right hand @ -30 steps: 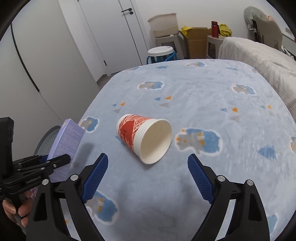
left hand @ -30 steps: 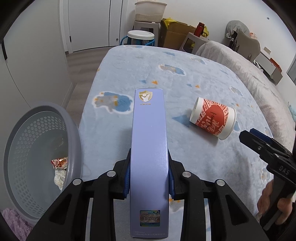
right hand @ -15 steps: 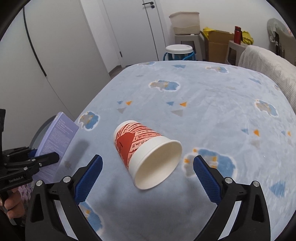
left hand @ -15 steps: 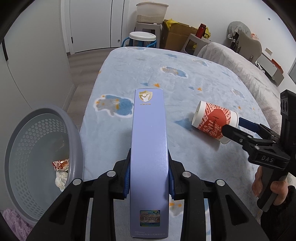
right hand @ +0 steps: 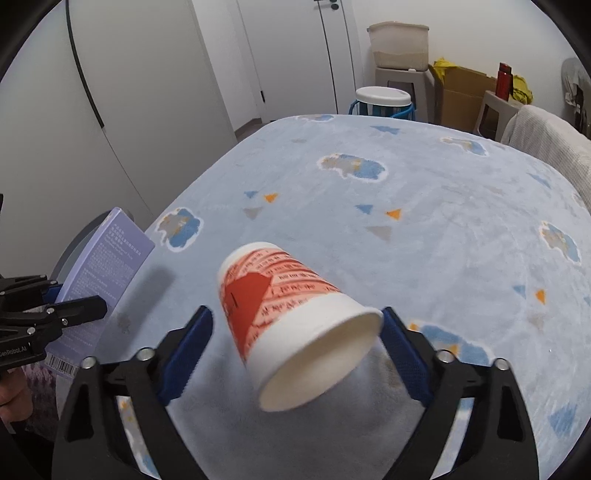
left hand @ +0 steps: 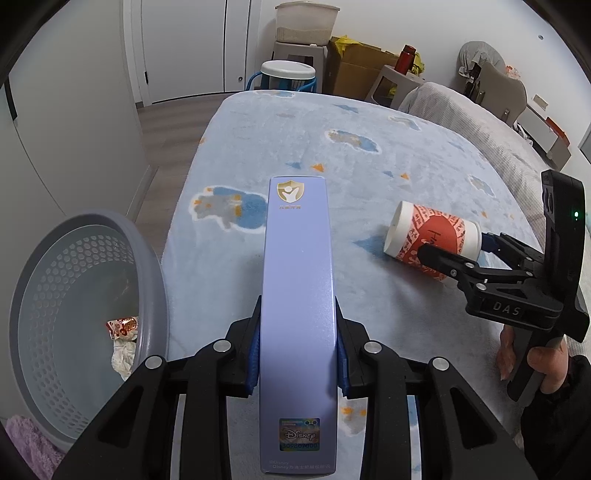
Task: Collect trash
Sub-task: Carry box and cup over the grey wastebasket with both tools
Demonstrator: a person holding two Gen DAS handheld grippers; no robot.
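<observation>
The left gripper (left hand: 297, 363) is clamped narrow on a long lilac box (left hand: 297, 295), its blue pads pressing both long sides; the box juts out over the near edge of the bed (left hand: 369, 166). Down to its left, off the bed's edge, stands a grey perforated basket (left hand: 147, 280). In it lie a red-and-white wrapper (left hand: 122, 326) and a crumpled white tissue (left hand: 123, 358); the rest of its floor is bare.

To the right on the blanket lies a paper cup (right hand: 291, 317) on its side, red and white with printed script and a broad white band at the rim. Its open mouth faces the right gripper (right hand: 297, 354), its base points to the far left. The right gripper's jaws are wide and closing, with the cup's mouth end between them; the right pad sits at the rim, the left pad is just clear of the wall. A hand (left hand: 532, 354) grips that tool's handle at the right edge.

Beyond the bed's far end stand a white-topped stool (left hand: 286, 72), a lidded bin (left hand: 306, 22) on a grey stool, a cardboard box (left hand: 354, 70) and a red bottle (left hand: 405, 59).
</observation>
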